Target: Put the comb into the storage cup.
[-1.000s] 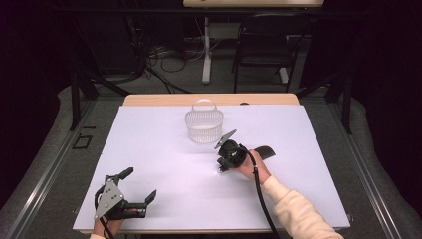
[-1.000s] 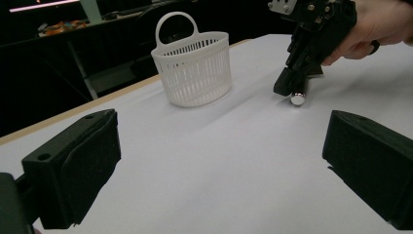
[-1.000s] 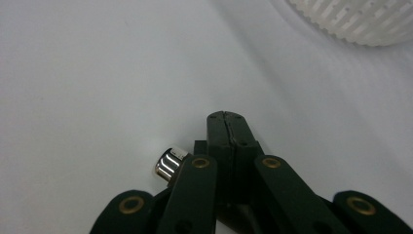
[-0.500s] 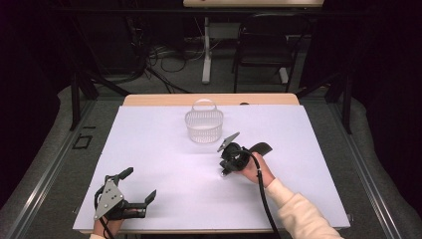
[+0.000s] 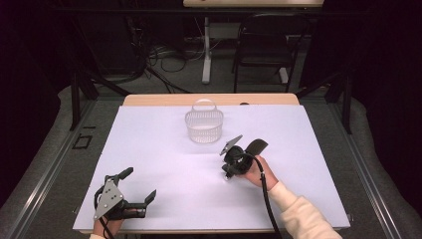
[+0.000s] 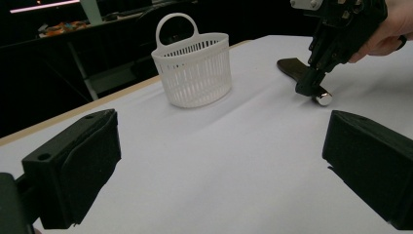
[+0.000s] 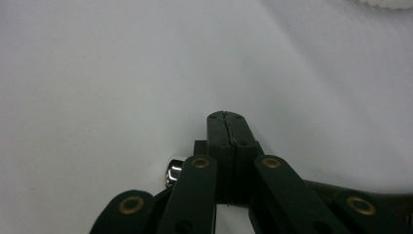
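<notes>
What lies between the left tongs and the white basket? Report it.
Nothing: the left gripper view shows bare white table cover between the left tongs and the white basket.

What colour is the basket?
White, slotted plastic basket; clearest in the left gripper view.

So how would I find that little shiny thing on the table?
Start at the white basket at the far middle of the white table. Come nearer to the right gripper, shut with its tip down on the sheet. The small silvery metal piece lies beside that tip, the lone shiny thing there.
</notes>
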Demonstrator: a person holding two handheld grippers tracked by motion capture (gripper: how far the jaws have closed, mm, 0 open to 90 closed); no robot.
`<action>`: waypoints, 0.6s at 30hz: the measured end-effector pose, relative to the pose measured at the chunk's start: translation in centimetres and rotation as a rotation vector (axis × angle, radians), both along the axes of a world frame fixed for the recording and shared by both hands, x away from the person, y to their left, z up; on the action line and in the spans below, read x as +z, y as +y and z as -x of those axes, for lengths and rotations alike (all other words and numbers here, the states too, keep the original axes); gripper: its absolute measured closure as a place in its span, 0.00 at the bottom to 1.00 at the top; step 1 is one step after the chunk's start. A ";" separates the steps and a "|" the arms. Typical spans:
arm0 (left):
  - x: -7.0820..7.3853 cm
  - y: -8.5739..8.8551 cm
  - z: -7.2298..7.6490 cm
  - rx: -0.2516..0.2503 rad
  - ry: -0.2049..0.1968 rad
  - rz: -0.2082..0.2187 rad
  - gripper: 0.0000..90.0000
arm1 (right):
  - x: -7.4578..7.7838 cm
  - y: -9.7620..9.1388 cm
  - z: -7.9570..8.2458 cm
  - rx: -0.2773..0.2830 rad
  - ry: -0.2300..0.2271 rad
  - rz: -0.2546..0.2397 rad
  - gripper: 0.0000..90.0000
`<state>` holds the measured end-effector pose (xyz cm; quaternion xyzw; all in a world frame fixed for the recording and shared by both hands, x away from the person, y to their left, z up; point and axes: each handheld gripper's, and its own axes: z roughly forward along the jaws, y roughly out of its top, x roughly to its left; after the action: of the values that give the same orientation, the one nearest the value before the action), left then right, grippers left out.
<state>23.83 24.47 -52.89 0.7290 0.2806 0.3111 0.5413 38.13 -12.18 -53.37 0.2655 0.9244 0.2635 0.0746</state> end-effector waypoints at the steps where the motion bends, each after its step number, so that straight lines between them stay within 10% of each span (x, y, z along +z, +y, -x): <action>1: 0.0 0.0 0.0 0.001 0.000 0.000 0.01 | 0.0 0.0 0.1 0.000 0.004 0.004 1.00; 18: 0.0 0.0 0.0 0.000 0.000 -0.003 0.01 | 0.2 -1.2 0.9 -0.005 0.012 0.015 1.00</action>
<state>23.80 24.45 -52.87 0.7298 0.2801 0.3114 0.5403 37.21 -13.38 -53.15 0.2690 0.9261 0.2547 0.0718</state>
